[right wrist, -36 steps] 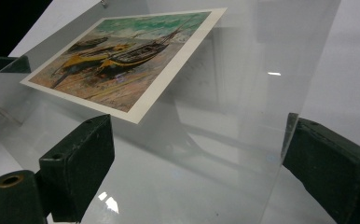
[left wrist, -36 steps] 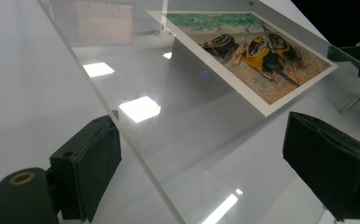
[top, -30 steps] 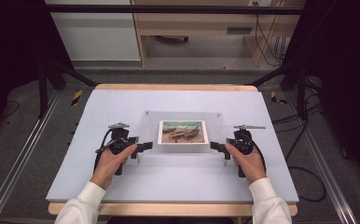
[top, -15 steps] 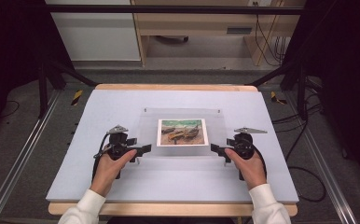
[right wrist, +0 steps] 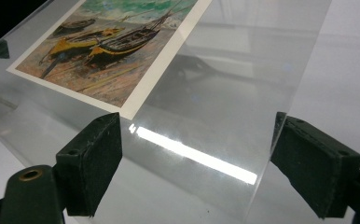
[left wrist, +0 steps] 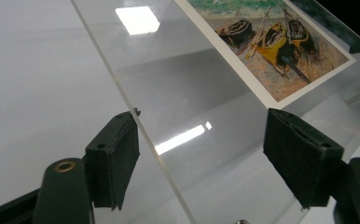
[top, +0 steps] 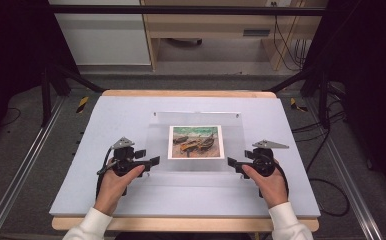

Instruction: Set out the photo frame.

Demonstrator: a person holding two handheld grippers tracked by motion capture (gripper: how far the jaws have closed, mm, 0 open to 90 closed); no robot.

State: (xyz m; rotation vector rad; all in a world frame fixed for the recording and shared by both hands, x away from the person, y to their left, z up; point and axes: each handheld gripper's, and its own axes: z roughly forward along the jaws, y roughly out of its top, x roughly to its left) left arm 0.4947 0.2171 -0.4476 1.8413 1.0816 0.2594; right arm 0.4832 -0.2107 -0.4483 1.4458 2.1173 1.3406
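A clear acrylic sheet (top: 196,142) lies on the pale table (top: 131,107), near the middle, with a printed picture of boats (top: 196,142) set at its centre, whether under the sheet or sandwiched in it I cannot tell. The left gripper (top: 151,162) sits at the sheet's near-left edge and the right gripper (top: 232,163) at its near-right edge, each held in 1 hand. In the left gripper view the 2 jaws stand spread wide, with the sheet's thin edge (left wrist: 141,135) running just beside the left-hand jaw and the other jaw well over the sheet; in the right gripper view the jaws are likewise apart, straddling the sheet's edge (right wrist: 273,140) without pinching it. The sheet looks stiff and flat, light for its spread, with a glossy face that throws back the ceiling lights, so I judge it slippery and easily scratched or chipped at a corner. Lying flush on the table, it offers only its thin edges, so a hold would likely need an edge raised first, then a pinch across the thickness at both sides of the print, on the bare clear margin, to keep the sheet level and the picture from sliding.
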